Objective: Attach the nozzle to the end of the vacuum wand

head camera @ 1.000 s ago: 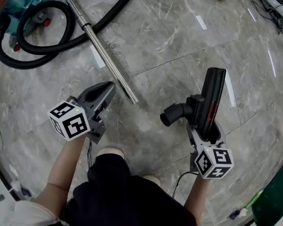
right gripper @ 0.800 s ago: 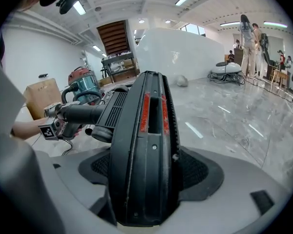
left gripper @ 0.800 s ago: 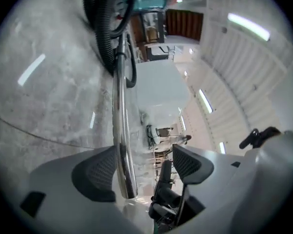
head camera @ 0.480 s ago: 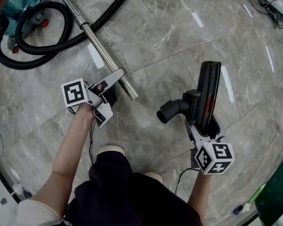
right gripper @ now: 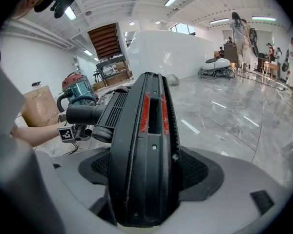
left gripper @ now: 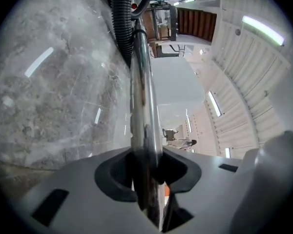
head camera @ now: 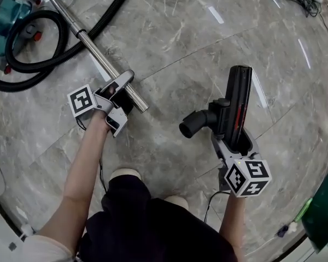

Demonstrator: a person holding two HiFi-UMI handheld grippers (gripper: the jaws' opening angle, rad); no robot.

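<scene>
- The teal canister vacuum point(head camera: 5, 12) and its black ribbed hose point(left gripper: 120, 23) lie on the grey marble floor point(head camera: 180, 37) at my far left. I have not touched them.
- The shiny steel vacuum wand point(head camera: 96, 52) lies slanting across the floor, with its free end toward me.
- A second ago my left tongs point(head camera: 122, 90) hung closed and empty, short of that end. Since then I have rolled the wrist, dropped down, spread them wide around the tube and just drawn them in. They now clamp the wand a little back from its open tip, and my left gripper view shows the tube running straight out between the pads.
- I judge this to be the grasp the task was waiting for, since both parts are now in hand.
- The long black floor nozzle with red strips point(head camera: 238, 105) has barely moved. Its round socket neck point(head camera: 197, 125) points left toward the wand end but is well apart from it.
- My right tongs point(head camera: 235, 143) grip the nozzle body across its width, as before.
- Next I would lift the wand tip, line it up with the socket and push the two together. A slanted approach could jam.
</scene>
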